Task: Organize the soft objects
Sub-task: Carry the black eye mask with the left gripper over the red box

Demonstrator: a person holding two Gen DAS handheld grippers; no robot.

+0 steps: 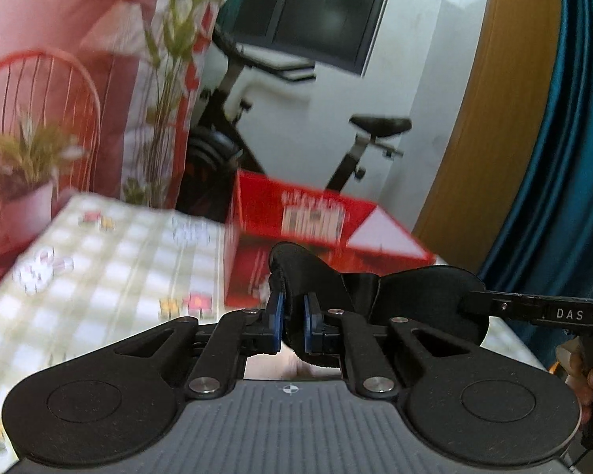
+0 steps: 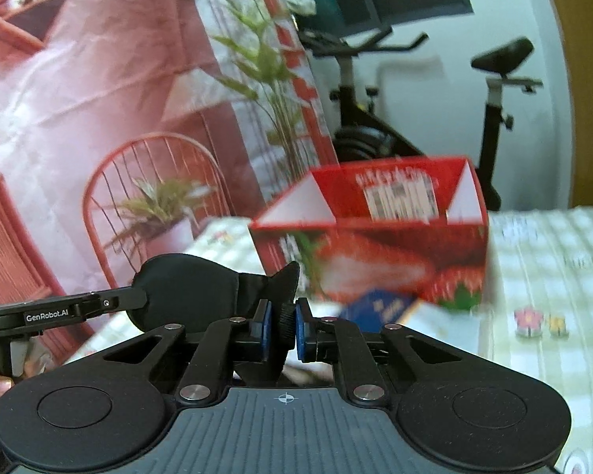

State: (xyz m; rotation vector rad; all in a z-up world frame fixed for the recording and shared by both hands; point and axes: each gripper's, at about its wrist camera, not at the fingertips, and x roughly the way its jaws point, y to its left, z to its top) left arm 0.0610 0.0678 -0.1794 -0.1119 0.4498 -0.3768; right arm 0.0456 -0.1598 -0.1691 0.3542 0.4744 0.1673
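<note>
A black padded eye mask (image 1: 415,300) hangs in the air between both grippers, above the table. My left gripper (image 1: 293,324) is shut on one lobe of the mask. My right gripper (image 2: 282,330) is shut on the other end of the eye mask (image 2: 189,288); its black arm enters the left wrist view from the right (image 1: 541,310). A red open-topped strawberry box (image 2: 375,237) stands on the checked tablecloth just behind the mask, and it also shows in the left wrist view (image 1: 316,233).
The table has a green-and-white checked cloth (image 1: 99,276). A blue booklet (image 2: 379,308) lies in front of the box. A potted plant (image 1: 27,181) and a red wire chair (image 2: 150,197) stand at the table's far edge. An exercise bike (image 1: 296,138) is behind.
</note>
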